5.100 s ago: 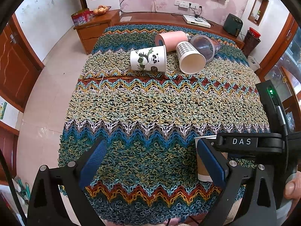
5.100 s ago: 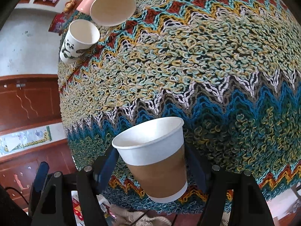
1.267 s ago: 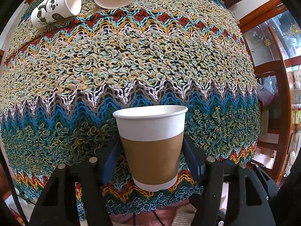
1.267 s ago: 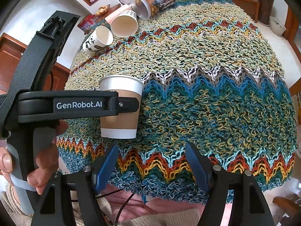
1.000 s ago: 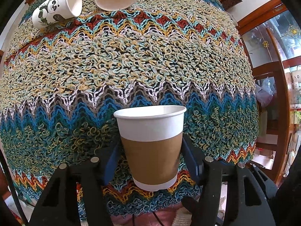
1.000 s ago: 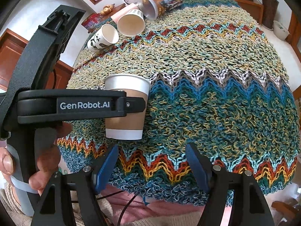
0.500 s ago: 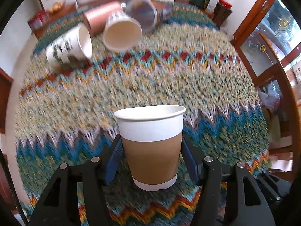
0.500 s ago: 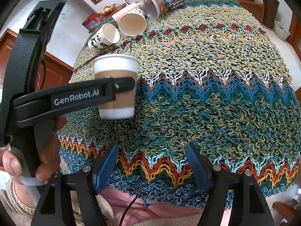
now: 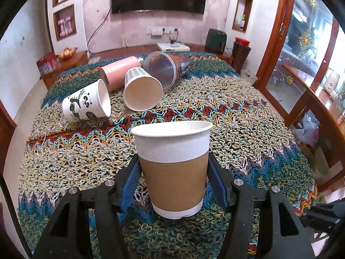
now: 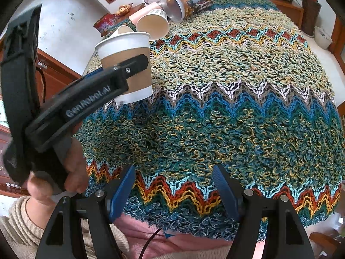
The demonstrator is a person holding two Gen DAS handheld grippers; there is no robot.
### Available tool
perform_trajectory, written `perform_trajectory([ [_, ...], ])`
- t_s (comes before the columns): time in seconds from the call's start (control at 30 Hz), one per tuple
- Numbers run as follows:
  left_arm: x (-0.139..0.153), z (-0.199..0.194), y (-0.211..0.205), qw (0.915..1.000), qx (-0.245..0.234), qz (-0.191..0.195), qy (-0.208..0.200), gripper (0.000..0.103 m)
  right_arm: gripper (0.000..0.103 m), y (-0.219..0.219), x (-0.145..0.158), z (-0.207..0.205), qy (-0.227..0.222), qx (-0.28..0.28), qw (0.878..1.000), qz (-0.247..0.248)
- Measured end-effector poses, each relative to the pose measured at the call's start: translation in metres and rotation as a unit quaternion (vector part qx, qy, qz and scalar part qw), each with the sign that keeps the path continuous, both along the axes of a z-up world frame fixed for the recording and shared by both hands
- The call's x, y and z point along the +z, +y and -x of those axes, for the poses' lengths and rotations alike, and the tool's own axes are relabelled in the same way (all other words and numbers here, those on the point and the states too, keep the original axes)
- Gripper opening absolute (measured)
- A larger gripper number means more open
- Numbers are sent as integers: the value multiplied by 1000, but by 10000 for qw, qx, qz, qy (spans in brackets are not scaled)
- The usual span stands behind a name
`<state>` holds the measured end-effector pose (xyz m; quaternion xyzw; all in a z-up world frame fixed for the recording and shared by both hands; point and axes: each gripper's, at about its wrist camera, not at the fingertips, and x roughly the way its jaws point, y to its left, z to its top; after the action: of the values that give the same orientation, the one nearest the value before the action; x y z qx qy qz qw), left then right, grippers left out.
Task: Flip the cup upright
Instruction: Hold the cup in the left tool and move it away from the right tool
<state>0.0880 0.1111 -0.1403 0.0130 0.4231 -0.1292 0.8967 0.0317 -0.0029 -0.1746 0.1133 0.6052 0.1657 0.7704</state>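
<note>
My left gripper point(image 9: 173, 180) is shut on a white paper cup with a brown sleeve point(image 9: 172, 168) and holds it upright a little above the knitted cloth point(image 9: 248, 133). The same cup point(image 10: 127, 64) shows in the right wrist view, clamped by the left gripper, clear of the cloth. My right gripper point(image 10: 173, 191) is open and empty over the near edge of the cloth point(image 10: 237, 108). A panda cup point(image 9: 87, 104), a checked paper cup point(image 9: 142, 89), a pink cup point(image 9: 119, 72) and a clear tumbler point(image 9: 163, 67) lie on their sides at the far end.
The cloth-covered table drops off on all sides. A wooden sideboard point(image 9: 64, 61) stands beyond the far edge, a wooden cabinet with glass doors point(image 9: 301, 82) at the right. The person's hand point(image 10: 64, 172) holds the left gripper at the table's near left.
The left gripper has carried the brown-sleeved cup up and away from the near edge toward the far cups and levelled out. The right gripper has stayed open at the near edge.
</note>
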Motion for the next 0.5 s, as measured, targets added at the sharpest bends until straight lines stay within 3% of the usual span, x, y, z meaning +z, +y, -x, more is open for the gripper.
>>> perform_trajectory([
  [0.33,-6,16,6,9989,101,-172,-421,63,74,-8,-4,0,78,-144,9998,62],
  [0.5,-12,23,6,9987,82,-259,-428,63,75,-22,-8,-2,205,-418,9988,133],
])
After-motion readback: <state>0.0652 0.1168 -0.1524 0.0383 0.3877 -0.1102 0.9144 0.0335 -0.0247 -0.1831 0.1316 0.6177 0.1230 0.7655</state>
